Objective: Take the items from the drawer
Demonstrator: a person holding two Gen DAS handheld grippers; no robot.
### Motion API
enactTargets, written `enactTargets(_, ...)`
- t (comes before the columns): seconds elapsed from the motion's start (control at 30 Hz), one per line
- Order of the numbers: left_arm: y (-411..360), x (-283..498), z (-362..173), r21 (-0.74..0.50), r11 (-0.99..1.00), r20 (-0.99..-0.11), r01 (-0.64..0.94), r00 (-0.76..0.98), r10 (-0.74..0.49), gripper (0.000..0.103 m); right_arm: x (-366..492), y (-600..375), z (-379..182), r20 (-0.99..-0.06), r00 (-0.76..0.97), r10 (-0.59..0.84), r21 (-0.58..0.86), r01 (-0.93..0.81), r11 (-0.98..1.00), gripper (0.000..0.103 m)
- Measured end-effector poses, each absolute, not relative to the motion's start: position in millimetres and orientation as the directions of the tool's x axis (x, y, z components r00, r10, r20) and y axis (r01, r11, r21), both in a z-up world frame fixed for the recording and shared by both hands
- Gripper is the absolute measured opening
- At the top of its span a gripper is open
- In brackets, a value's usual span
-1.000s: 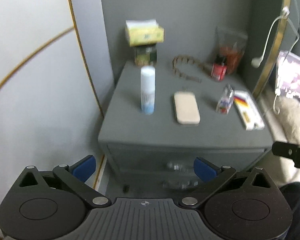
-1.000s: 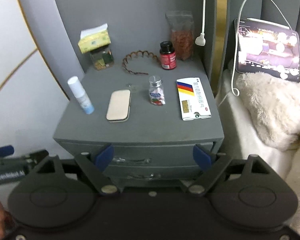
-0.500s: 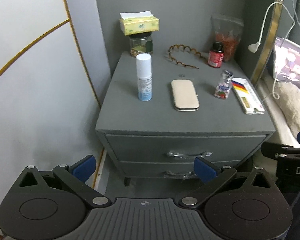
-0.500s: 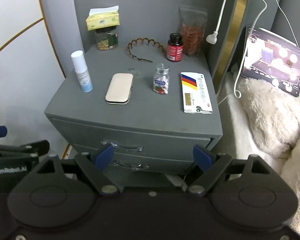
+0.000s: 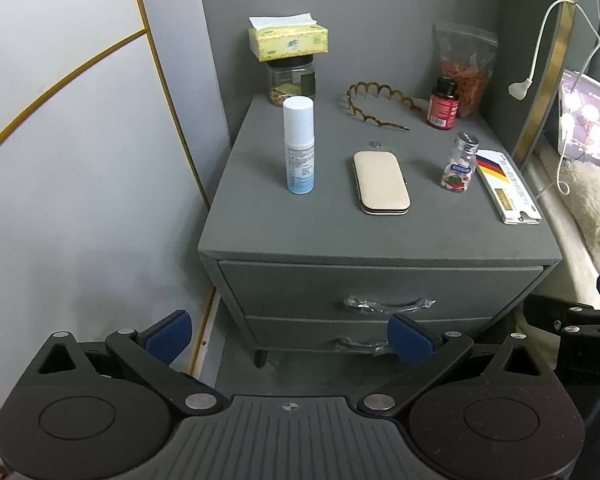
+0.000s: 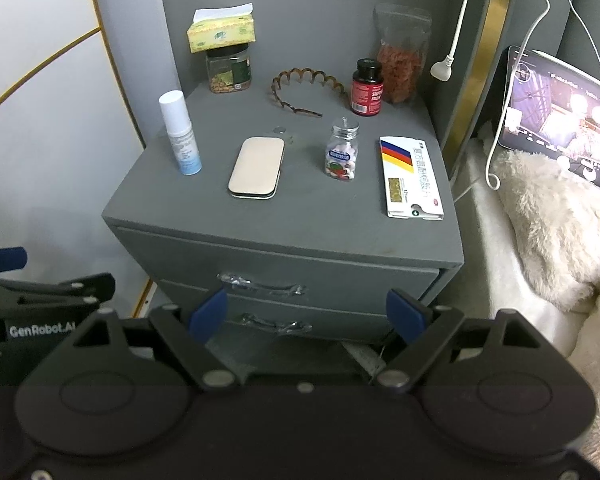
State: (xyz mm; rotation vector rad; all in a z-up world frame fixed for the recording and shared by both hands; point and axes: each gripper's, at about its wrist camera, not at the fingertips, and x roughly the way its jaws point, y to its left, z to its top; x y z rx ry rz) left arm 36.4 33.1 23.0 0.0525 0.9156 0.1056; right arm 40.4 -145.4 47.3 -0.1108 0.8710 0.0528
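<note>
Both drawers staying shut; nothing coming out yet. Top drawer [image 5: 380,286] sitting under nightstand top. Left gripper [image 5: 288,334] and right gripper [image 6: 306,314] hanging in front, fingers apart, holding nothing. Next: grabbing top handle [image 6: 262,284], pulling straight.

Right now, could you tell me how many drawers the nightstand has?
2, both shut: the upper drawer directly under the top, and the lower drawer beneath it, partly hidden by the open left gripper.
</note>
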Motion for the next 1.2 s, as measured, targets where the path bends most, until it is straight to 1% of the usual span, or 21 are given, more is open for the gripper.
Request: enactTargets(1.2,30.9,34.1,27.3,0.089,0.995,-0.785,-0.051,0.611,0.102,0.103,36.7,-139.2,50.0,-0.764,0.645,0.021,-0.071,-0.118,0.99,0.086)
